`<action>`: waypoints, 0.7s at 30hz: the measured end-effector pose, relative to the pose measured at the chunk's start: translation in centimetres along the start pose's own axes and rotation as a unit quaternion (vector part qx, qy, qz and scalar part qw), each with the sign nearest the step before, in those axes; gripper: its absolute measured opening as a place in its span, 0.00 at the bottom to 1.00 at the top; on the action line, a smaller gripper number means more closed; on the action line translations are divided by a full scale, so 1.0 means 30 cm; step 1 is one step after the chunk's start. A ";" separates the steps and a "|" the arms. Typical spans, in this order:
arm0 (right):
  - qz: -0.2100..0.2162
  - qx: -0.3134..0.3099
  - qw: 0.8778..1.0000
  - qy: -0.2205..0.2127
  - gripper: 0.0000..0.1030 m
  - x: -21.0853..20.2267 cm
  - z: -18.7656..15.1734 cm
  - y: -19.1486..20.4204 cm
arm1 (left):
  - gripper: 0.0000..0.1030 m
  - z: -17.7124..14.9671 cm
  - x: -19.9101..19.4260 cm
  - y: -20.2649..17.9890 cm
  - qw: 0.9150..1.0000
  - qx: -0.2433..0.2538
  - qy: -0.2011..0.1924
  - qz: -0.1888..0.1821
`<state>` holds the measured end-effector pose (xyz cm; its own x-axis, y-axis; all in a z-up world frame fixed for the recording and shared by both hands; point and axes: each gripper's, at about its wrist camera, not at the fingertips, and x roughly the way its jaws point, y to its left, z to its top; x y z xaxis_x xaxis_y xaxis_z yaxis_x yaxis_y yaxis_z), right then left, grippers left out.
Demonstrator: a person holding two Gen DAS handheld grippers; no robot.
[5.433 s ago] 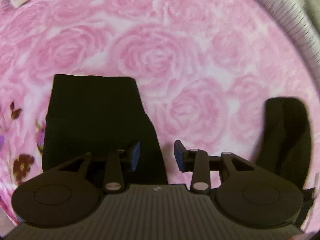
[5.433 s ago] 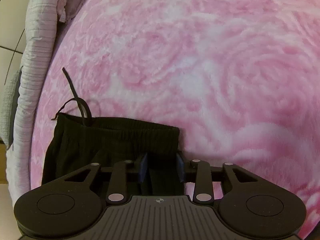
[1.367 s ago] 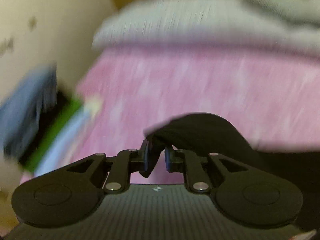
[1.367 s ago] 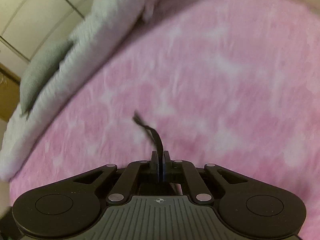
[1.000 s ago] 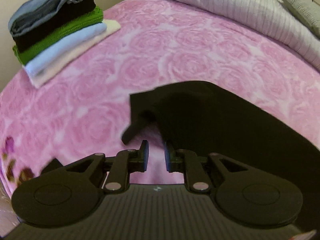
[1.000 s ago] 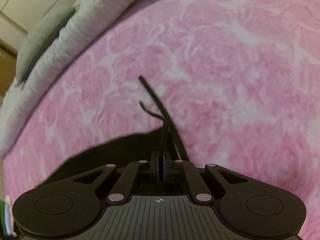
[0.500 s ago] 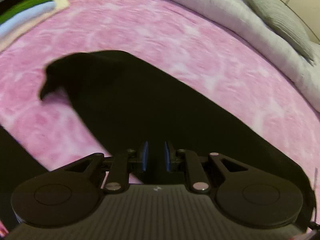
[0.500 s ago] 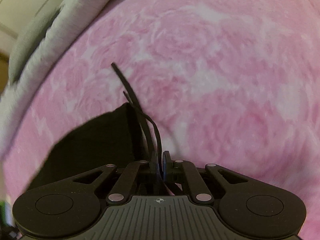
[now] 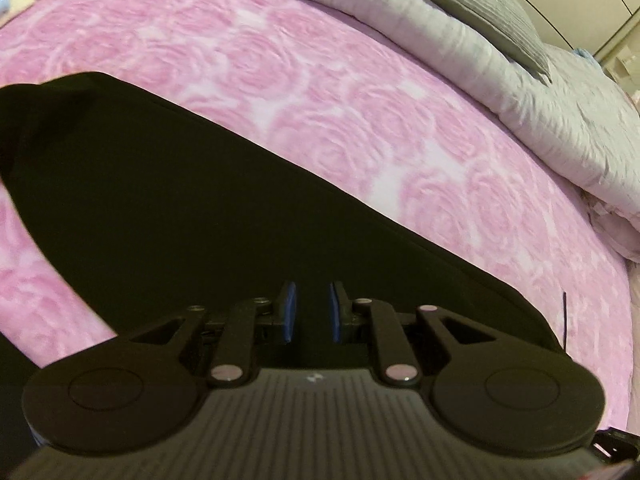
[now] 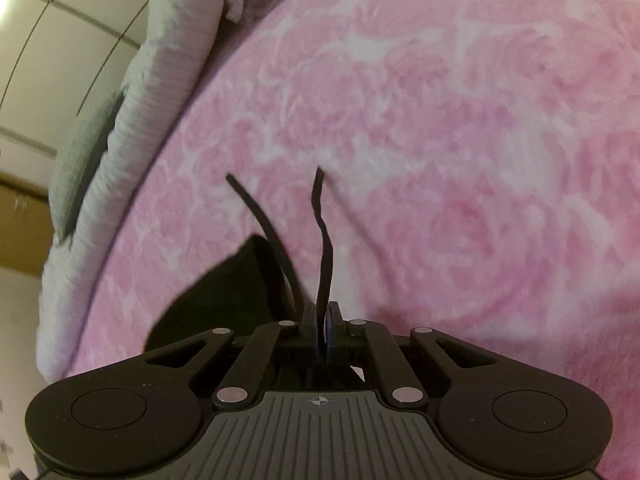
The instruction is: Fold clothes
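The left gripper (image 9: 310, 312) has its blue-padded fingers (image 9: 289, 312) set a small gap apart, and dark cloth fills the view behind and under that gap; whether the pads actually pinch the fabric cannot be told, since everything there is black on black. Out from those fingers a black garment (image 9: 192, 200), apparently shorts or trousers, stretches as a long flat band toward the far left across the pink rose-patterned blanket (image 9: 360, 112), its far left end rounded and slightly blurred. A thin black string (image 9: 564, 320) shows at the garment's near right edge. Beyond the blanket, on the far right, lies a bunched pale grey quilt (image 9: 460, 36) with a darker grey pillow (image 9: 480, 0) on it, and a bit of a folded pile (image 9: 12, 0) peeks in at the far left corner. The right gripper (image 10: 320, 326) is clenched tight on the garment's black drawstring (image 10: 324, 248), which rises from between the pads, with a second cord end (image 10: 264, 224) curving up just to its left. A corner of the black cloth lies just left of the fingers on the blanket. Further left run the quilt's edge and a pale panelled wall (image 10: 48, 40).
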<state>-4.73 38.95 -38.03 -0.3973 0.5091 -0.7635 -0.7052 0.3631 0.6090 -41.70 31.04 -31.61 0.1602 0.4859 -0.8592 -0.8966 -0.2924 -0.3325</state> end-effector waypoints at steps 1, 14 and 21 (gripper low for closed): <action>0.005 0.003 1.000 0.008 0.04 0.016 -0.001 -0.005 | 0.13 -0.001 0.003 -0.008 1.000 0.001 0.002 -0.003; 0.106 0.116 0.987 -0.034 0.03 -0.007 0.006 -0.068 | 0.13 -0.011 -0.006 -0.051 1.000 -0.006 0.001 -0.018; 0.054 0.126 0.991 -0.004 0.24 0.044 0.019 -0.109 | 0.13 -0.015 0.007 -0.110 0.999 0.004 0.005 -0.039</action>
<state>-2.61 38.88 -40.91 -0.4575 0.5618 -0.6893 -0.4889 0.4886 0.7227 -38.53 31.73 -30.86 0.2333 0.4978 -0.8353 -0.8848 -0.2476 -0.3947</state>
